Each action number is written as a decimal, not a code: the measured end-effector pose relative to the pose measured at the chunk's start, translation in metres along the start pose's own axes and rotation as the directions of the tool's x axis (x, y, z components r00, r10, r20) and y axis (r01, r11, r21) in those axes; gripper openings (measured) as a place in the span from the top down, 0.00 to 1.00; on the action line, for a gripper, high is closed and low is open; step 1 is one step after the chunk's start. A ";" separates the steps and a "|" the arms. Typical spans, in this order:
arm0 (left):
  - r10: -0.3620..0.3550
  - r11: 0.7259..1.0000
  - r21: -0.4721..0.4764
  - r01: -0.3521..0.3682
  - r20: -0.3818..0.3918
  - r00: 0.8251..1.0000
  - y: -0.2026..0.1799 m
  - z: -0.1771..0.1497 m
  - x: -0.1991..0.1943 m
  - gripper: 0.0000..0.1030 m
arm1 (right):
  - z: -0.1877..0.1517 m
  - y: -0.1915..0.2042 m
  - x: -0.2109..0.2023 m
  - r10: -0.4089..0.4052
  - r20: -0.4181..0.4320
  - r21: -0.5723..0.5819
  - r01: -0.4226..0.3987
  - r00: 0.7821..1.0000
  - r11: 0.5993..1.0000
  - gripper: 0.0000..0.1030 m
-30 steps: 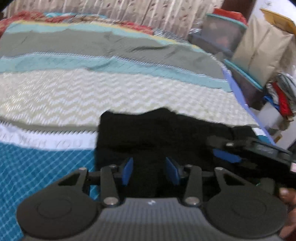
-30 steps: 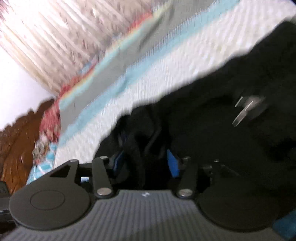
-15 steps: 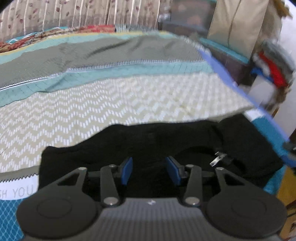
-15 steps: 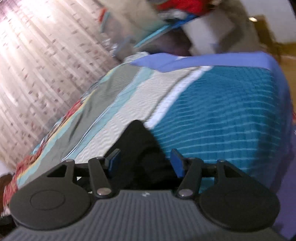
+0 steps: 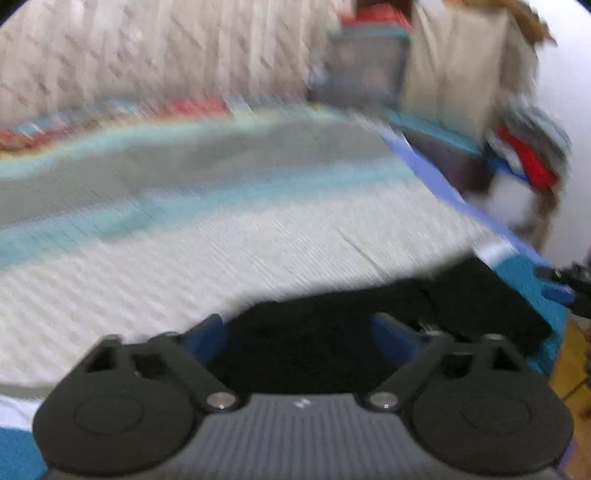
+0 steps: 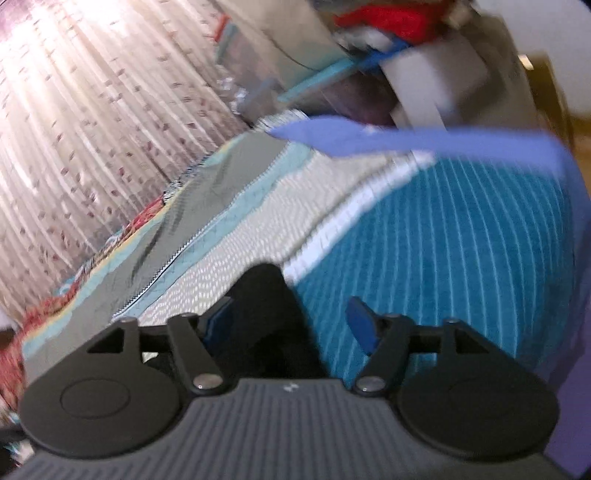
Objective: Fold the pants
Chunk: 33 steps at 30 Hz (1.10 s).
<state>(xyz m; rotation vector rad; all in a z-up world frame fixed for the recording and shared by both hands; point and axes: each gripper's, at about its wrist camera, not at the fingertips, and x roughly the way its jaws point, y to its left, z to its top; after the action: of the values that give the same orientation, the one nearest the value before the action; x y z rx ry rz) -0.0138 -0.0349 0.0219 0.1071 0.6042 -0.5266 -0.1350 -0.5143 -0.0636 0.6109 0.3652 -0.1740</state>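
Black pants [image 5: 369, 332] lie folded on the bed [image 5: 221, 258], low and right of centre in the left wrist view, stretching from between the blue pads toward the lower right, where their end sits near the bed's blue-edged corner; the picture is blurred, so folds and details cannot be read. Striped bedding covers the bed: pale zigzag, teal and grey bands, then a red-patterned strip at the far edge in the upper left. The left gripper [image 5: 301, 330] fills the bottom of the frame; its jaws are spreading wide, opening at this moment, and the dark cloth shows in the gap between them, with the pads apart from it. At the right edge of that view the right gripper [image 5: 565, 286] shows as a dark shape with a blue pad.

In the right wrist view the right gripper [image 6: 291, 321] sits at the bottom; its jaws are opening too; a corner of the pants [image 6: 266, 295] rises between them, close to the left pad, while the right pad stands clear over the teal grid-patterned bedding. A pale patterned curtain [image 6: 92, 110] fills the upper left; clear storage boxes [image 5: 369, 66] and a heap of red and white clothes [image 6: 388, 18] stand beyond the bed, in the upper right.
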 end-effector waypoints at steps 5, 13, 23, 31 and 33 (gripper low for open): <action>0.086 0.966 -0.230 -0.119 -0.148 0.985 0.091 -0.011 0.017 0.00 | 0.023 -0.002 0.057 0.060 -0.149 -0.090 -0.074 0.987 0.993 0.22; -0.071 0.838 -0.539 -0.082 -0.258 0.963 0.131 -0.063 0.070 0.30 | 0.022 -0.007 0.113 0.142 -0.337 -0.009 -0.154 0.931 0.988 0.43; 0.024 0.908 -0.416 -0.046 -0.057 0.998 0.098 -0.040 0.005 0.86 | 0.027 0.053 0.053 0.216 -0.214 -0.041 -0.230 0.953 0.972 0.89; 0.175 0.935 -0.333 -0.125 0.126 0.976 0.112 -0.013 -0.080 0.87 | 0.030 0.127 0.027 0.334 -0.113 -0.078 -0.344 0.936 0.936 0.89; 0.214 0.929 -0.329 -0.167 0.111 0.971 0.125 -0.004 -0.074 0.85 | 0.024 0.138 0.050 0.301 -0.140 -0.085 -0.315 0.943 0.945 0.89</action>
<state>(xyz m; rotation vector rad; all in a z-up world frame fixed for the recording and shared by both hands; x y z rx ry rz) -0.0047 0.1070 0.0542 -0.1761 0.5228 -0.2397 -0.0457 -0.4194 0.0086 0.5670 0.3922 0.1849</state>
